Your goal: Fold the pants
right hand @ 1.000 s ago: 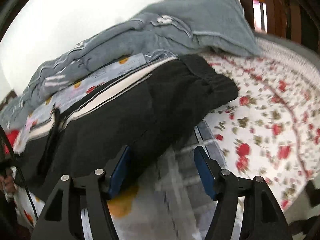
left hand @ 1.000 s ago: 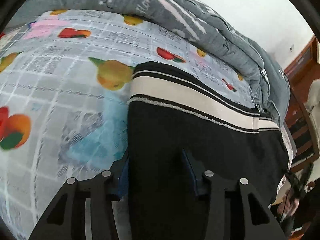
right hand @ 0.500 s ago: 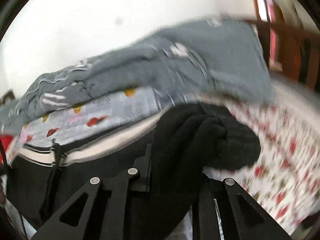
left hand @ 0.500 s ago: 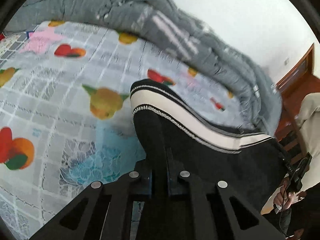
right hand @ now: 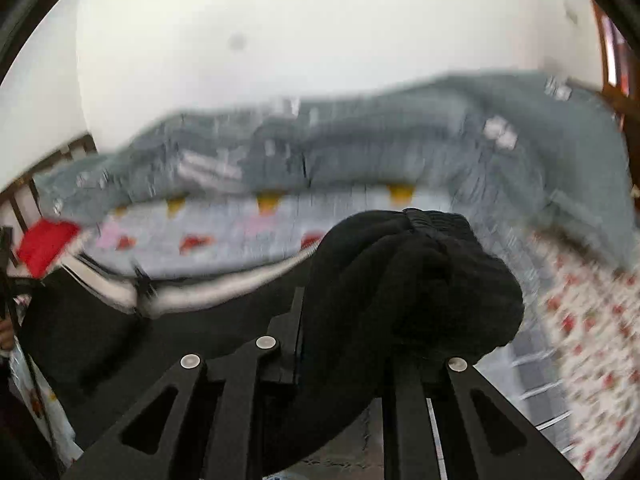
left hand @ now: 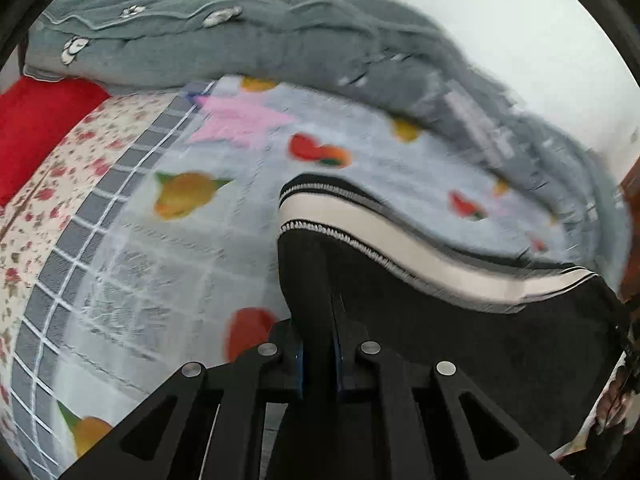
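While lifted off the bed [left hand: 132,264], pants [left hand: 460,320] stretched between both grippers, long axis running sideways across the fruit-print sheet [left hand: 360,152]. Left gripper [left hand: 318,364] jaws closed on a pinched fold of black fabric at the striped end (white band with black edging just ahead of the jaws). Right gripper [right hand: 340,360] jaws clamped on a thick bunched wad of black cloth, probably the waistband end; jaws mostly buried, but clearly gripping. Pants [right hand: 420,280] hanging ahead of and below both sets of jaws, slack middle sagging toward the bed edge. Each end equally near its own gripper, so next move likely bringing one end over to the other along that long axis. Grey quilt [left hand: 280,44] heaped along the wall behind; red pillow [left hand: 36,120] off to the side. No readable brand or label; pale marks on quilt too blurred to read.
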Motion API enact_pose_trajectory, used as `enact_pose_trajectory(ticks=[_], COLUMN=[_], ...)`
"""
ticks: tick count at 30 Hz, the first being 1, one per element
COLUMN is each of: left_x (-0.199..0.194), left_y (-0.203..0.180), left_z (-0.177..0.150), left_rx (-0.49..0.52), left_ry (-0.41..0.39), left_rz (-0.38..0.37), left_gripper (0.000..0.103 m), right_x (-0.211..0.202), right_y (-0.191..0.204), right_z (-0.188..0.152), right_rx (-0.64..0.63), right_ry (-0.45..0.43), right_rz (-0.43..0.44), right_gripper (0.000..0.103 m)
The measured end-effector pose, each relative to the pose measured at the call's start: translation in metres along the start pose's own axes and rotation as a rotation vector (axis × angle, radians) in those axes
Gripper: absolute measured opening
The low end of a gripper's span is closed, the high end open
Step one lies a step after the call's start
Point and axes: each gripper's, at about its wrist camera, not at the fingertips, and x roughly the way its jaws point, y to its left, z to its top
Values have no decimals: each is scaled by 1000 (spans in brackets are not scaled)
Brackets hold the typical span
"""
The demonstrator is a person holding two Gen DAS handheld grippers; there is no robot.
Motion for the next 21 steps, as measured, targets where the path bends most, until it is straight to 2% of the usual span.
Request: enact_pose_trajectory(ticks=[3,5,7,8,9,10,11,12,14,16,20,21], left_x=[18,22,25,23,22,18,14,7,-4,-15,-28,-29], left_y=[7,4,-1,0,0,0,0,0,-1,-3,-13,-16], left_z=[-10,-16,-21,-23,-24,-28,-30,-33,-37,-41,-50,-53], left_rx=[21,37,54,56,55,62,69,79,86,80,59,59], left_ry=[7,3,-3,-5,-4,-5,-12,-24,-42,-60,-82,-84], left_rz=[1,27,67,76,97,126,135,140,128,107,59,47], left_gripper=[16,24,28,33,41,43,43,43,44,52,53,53], right_x=[38,50,54,52,48,43,38,30,13,1,2,8], right_y=[-6,-18,-30,-31,-31,-30,-30,-31,-38,-52,-79,-86], right_z=[-23,-28,-31,-31,-34,-37,-42,-47,-56,-60,-50,-47], right_rx=[-36,-14,59,63,52,39,30,22,18,56,231,279], right_ry=[62,104,163,176,187,198,200,195,163,147,140,133], right_rz=[-72,-72,-43,-37,-42,-52,-66,-89,-131,-112,-9,12], right_gripper=[15,18,21,23,26,28,34,47,64,65,70,75])
